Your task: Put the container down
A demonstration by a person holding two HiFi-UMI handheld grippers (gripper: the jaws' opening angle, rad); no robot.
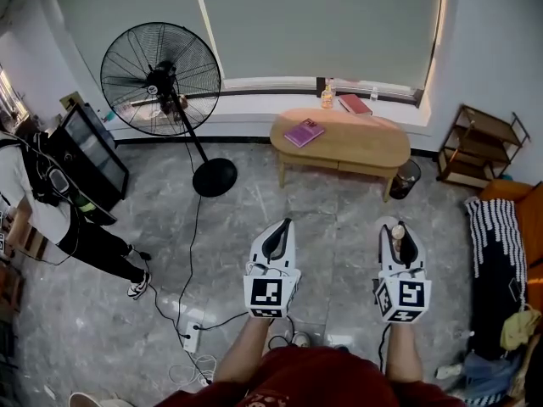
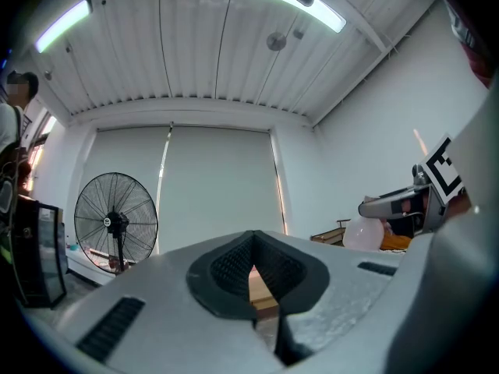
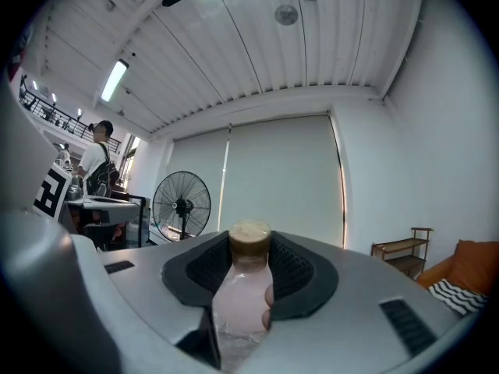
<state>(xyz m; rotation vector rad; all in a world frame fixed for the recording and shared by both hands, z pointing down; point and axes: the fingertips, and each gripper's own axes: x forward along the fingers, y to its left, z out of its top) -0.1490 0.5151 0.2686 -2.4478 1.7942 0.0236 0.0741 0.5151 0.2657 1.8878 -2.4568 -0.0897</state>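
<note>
The container (image 1: 396, 233) is a small pale pink bottle with a tan cap. My right gripper (image 1: 400, 228) is shut on it and points level toward the wooden coffee table (image 1: 361, 148). In the right gripper view the bottle (image 3: 243, 294) stands upright between the dark pads (image 3: 296, 275), cap at the tips of the right gripper (image 3: 249, 244). My left gripper (image 1: 277, 230) hovers beside it over the floor, shut with nothing in it. In the left gripper view, the left gripper (image 2: 251, 248) has its jaws meeting, and the bottle (image 2: 363, 234) shows at the right.
On the table lie a purple book (image 1: 304, 131), a red book (image 1: 354, 103) and a small bottle (image 1: 327, 97). A standing fan (image 1: 161, 79), a person (image 1: 51, 210), a power strip with cables (image 1: 192, 337), a bin (image 1: 405, 179), a shelf (image 1: 479, 147) and a sofa (image 1: 509, 253) surround me.
</note>
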